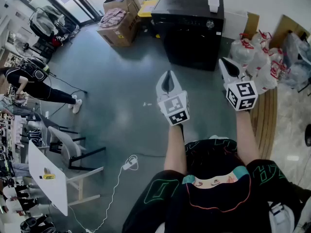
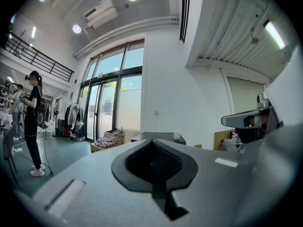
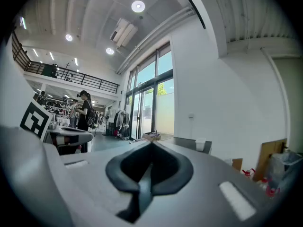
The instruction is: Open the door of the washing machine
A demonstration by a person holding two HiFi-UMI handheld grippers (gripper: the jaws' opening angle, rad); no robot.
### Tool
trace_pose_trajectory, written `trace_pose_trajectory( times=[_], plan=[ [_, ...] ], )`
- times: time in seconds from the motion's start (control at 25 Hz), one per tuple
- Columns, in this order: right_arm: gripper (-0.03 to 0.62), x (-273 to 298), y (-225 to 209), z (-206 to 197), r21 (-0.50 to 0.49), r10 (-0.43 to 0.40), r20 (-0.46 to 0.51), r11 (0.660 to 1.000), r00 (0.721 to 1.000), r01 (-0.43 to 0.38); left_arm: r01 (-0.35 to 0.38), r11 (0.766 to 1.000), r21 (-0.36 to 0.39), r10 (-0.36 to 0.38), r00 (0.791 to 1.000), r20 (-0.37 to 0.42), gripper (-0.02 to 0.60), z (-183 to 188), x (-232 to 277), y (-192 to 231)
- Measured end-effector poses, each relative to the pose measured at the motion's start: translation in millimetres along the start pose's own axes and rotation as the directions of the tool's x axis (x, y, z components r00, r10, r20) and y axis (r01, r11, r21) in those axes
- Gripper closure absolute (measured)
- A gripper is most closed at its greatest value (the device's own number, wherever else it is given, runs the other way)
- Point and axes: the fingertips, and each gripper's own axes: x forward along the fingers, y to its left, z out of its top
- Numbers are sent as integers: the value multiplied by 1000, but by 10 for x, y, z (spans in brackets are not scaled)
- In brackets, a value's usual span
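Black washing machine [image 1: 189, 33], cardboard boxes [image 1: 119, 25] left of it, bags [image 1: 257, 57] right; left tool [image 1: 168, 75], right tool [image 1: 225, 63] closed, empty

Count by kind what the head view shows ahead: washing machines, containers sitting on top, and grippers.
Black box-shaped washing machine: 1
Small white plastic container on the machine's top: 1
Grey grippers: 2, the left gripper and the right gripper, both shut and empty
Total: 4

The person is wearing a black top [image 1: 214, 155] with teal-and-red trim and black trousers [image 1: 156, 200] with green outline lettering. The white left gripper [image 1: 168, 76] and right gripper [image 1: 225, 65] are each showing black-and-white square markers.
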Motion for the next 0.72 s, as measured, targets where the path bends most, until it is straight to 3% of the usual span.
trace_pose_trajectory(
  times=[0.48,0.72],
  plan=[
    [591,171,108,114,13,0,49,1000,999,-1,-1,1000,-26,2,1000,8,571,-5,112,217],
    [591,179,131,-13,15,-10,17,1000,1000,10,55,995,-83,-57,998,-19,571,-140,126,172]
  ],
)
